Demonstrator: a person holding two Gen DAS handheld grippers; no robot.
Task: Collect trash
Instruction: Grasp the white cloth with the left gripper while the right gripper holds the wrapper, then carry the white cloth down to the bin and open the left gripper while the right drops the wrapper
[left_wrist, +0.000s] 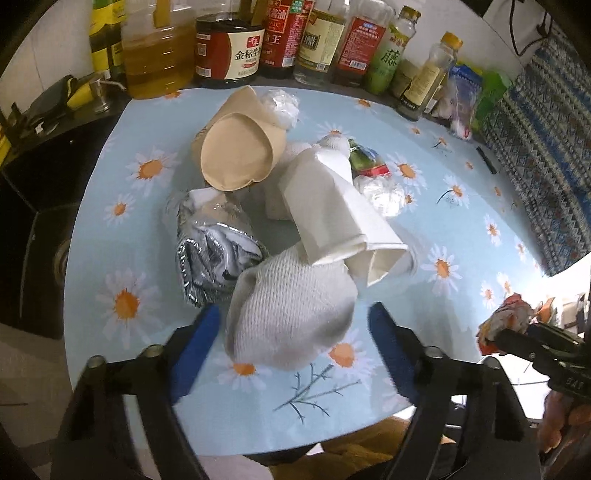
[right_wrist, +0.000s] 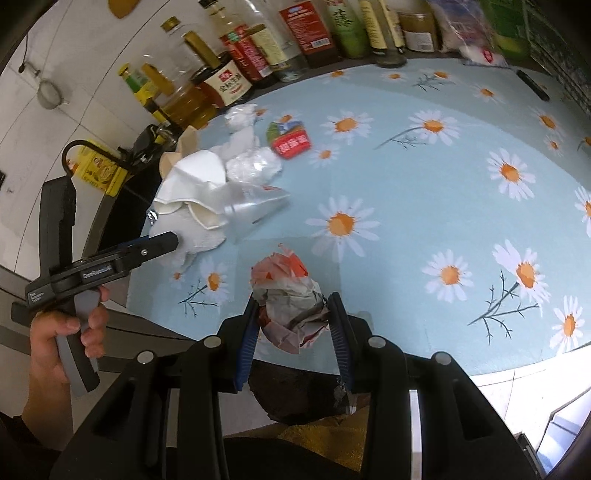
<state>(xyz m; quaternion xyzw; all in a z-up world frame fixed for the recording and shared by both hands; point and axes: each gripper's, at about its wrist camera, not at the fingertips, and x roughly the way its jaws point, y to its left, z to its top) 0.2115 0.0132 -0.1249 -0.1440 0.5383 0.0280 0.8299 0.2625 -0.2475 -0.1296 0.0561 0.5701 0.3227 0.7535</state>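
Note:
A pile of trash lies on the daisy tablecloth (left_wrist: 110, 258): a white textured paper towel (left_wrist: 291, 314), a folded white napkin (left_wrist: 332, 214), a crumpled silver foil wrapper (left_wrist: 210, 251), a tan paper cup (left_wrist: 236, 151) and a small red-green packet (left_wrist: 365, 162). My left gripper (left_wrist: 291, 325) is open, its jaws on either side of the paper towel. My right gripper (right_wrist: 293, 317) is shut on a crumpled red-and-white wrapper (right_wrist: 288, 295), held near the table's front edge; it also shows in the left wrist view (left_wrist: 506, 321).
Bottles of oil and sauce (left_wrist: 229, 48) line the back of the table. Plastic bags (left_wrist: 461, 99) sit at the back right. A black stove top (left_wrist: 33, 192) lies to the left. A dark bin opening (right_wrist: 295, 391) shows below the right gripper.

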